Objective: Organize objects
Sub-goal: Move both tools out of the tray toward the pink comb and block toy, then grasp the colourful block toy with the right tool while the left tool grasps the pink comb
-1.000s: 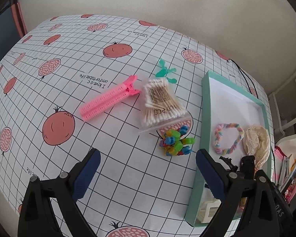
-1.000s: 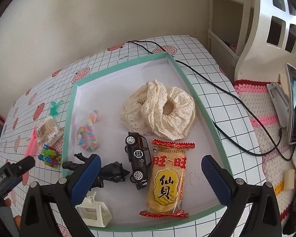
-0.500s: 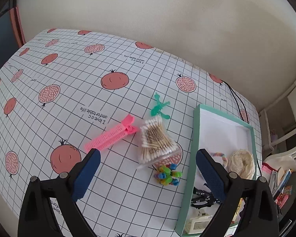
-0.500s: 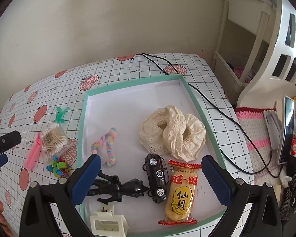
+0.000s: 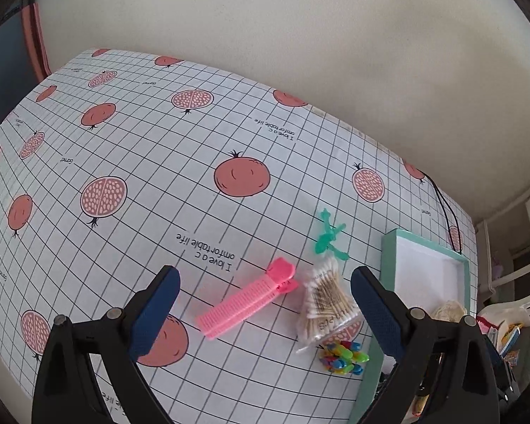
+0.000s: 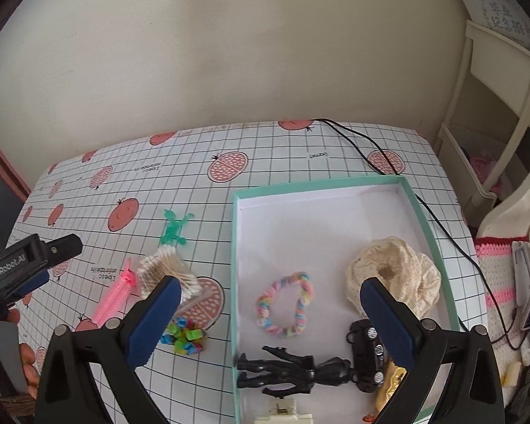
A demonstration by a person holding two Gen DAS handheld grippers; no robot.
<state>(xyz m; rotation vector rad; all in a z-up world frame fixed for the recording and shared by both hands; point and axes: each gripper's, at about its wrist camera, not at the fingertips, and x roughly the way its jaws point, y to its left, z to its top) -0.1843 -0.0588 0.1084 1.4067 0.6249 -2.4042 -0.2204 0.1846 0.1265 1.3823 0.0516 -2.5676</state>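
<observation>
Snack pack (image 6: pixel 388 387) mostly hidden behind right gripper (image 6: pixel 270 321), perhaps yellow

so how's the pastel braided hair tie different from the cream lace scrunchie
The pastel braided hair tie is a thin, multicoloured loop lying flat and open; the cream lace scrunchie is one colour, bulky and bunched up with only a small hole. The hair tie lies near the middle of the tray; the scrunchie sits toward its right wall. Both are hair loops already inside the tray.

Black cable (image 6: pixel 367 148) across pomegranate-print tablecloth (image 5: pixel 141 162), white shelf (image 6: pixel 491 113) beside.
</observation>
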